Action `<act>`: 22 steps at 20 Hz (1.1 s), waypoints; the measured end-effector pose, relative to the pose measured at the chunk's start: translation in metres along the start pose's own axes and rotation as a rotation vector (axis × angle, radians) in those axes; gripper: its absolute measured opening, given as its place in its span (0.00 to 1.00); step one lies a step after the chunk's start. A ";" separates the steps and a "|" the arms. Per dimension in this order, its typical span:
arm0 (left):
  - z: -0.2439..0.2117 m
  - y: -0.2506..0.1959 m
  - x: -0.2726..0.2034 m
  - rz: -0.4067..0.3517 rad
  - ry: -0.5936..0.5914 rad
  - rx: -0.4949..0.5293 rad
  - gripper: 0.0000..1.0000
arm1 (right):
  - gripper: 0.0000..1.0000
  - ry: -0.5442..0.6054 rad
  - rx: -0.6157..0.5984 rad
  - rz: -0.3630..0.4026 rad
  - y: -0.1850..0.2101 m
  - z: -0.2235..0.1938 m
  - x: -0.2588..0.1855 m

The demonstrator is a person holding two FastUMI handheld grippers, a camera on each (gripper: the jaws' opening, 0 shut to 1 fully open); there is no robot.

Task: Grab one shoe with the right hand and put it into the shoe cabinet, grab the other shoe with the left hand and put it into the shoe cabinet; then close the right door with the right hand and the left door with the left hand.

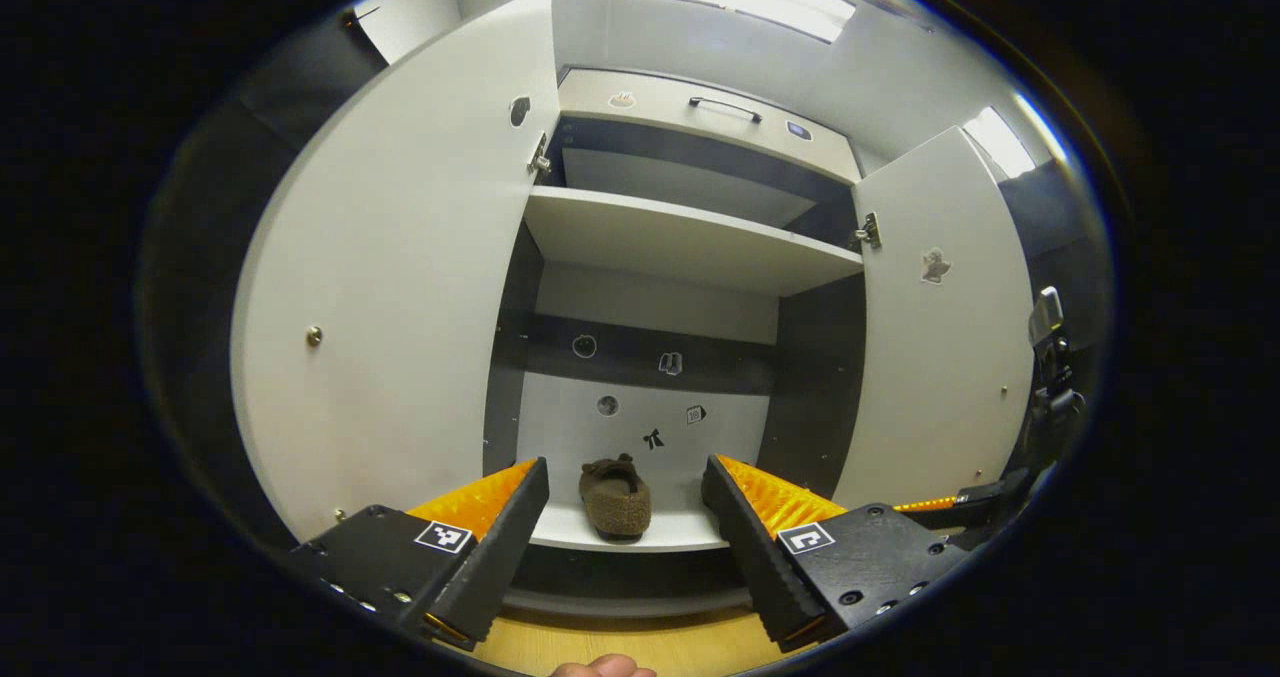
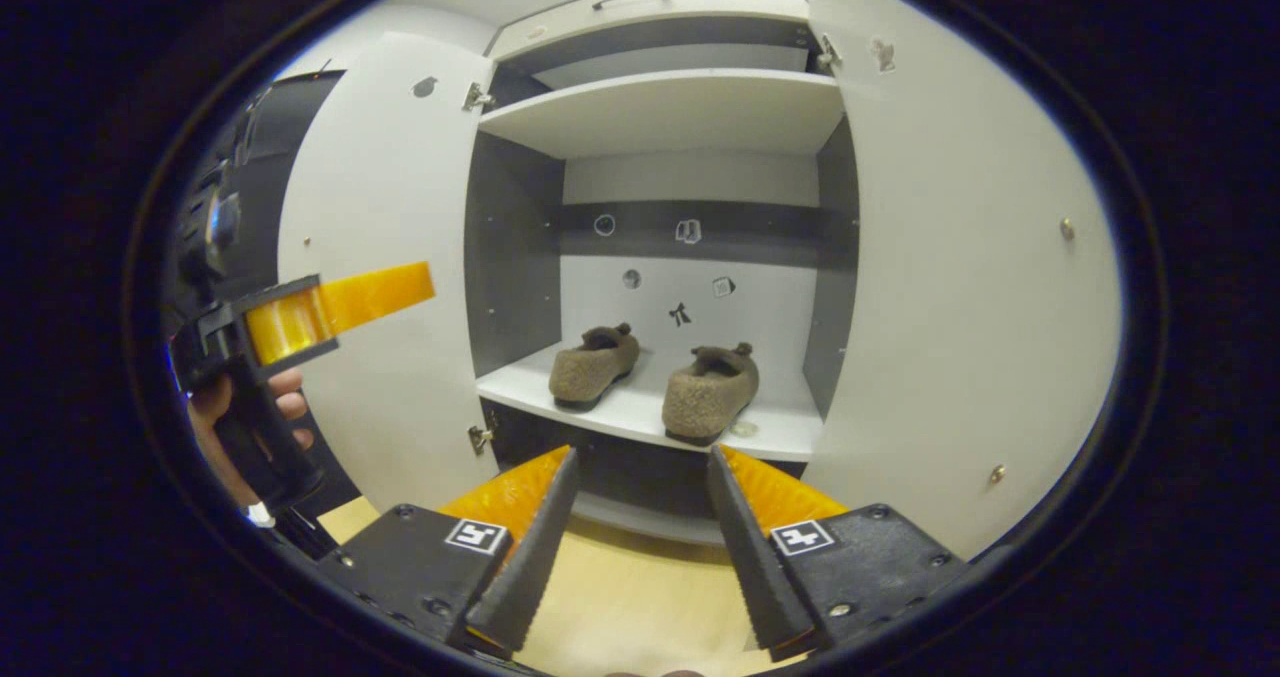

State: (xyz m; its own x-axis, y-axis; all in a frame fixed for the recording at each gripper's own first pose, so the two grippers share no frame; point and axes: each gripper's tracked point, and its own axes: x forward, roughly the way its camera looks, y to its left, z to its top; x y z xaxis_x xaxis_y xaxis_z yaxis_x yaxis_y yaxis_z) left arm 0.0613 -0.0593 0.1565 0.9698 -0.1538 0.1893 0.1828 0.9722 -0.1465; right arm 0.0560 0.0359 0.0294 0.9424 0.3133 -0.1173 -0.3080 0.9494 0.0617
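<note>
Both grippers, left (image 1: 625,502) and right (image 2: 640,487), gape empty; both shoes (image 2: 650,382) sit inside the cabinet. Next, the right door (image 2: 960,287) probably wants a steady push on its outer edge.

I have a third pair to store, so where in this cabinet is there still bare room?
The upper shelf looks bare across its visible width, from one side wall to the other. The lower shelf is crowded: the left shoe and the right shoe fill its middle, leaving only narrow strips by the side walls and a gap between them.
</note>
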 end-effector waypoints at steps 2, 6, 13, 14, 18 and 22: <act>-0.001 -0.007 -0.016 -0.036 0.009 0.009 0.95 | 0.93 -0.054 0.011 -0.038 0.002 0.019 -0.010; -0.013 -0.036 -0.038 -0.172 0.010 -0.002 0.95 | 0.93 -0.121 -0.027 -0.143 -0.009 0.054 -0.040; -0.012 -0.078 -0.017 -0.220 0.003 -0.069 0.95 | 1.00 -0.278 -0.130 -0.277 -0.068 0.142 -0.147; -0.006 -0.083 -0.010 -0.206 -0.002 -0.063 0.95 | 1.00 -0.323 -0.135 -0.294 -0.083 0.153 -0.163; 0.014 -0.106 0.009 -0.180 0.018 -0.046 0.95 | 1.00 -0.275 -0.155 -0.366 -0.159 0.133 -0.183; 0.018 -0.121 0.008 -0.181 0.027 0.033 0.95 | 1.00 -0.153 0.003 -0.365 -0.208 0.068 -0.159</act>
State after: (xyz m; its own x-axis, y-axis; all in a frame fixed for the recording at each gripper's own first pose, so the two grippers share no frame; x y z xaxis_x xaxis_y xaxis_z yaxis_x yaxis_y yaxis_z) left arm 0.0441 -0.1748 0.1936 0.9257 -0.3309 0.1833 0.3496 0.9334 -0.0805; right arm -0.0207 -0.2130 0.1028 0.9985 -0.0520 0.0174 0.0511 0.9976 0.0465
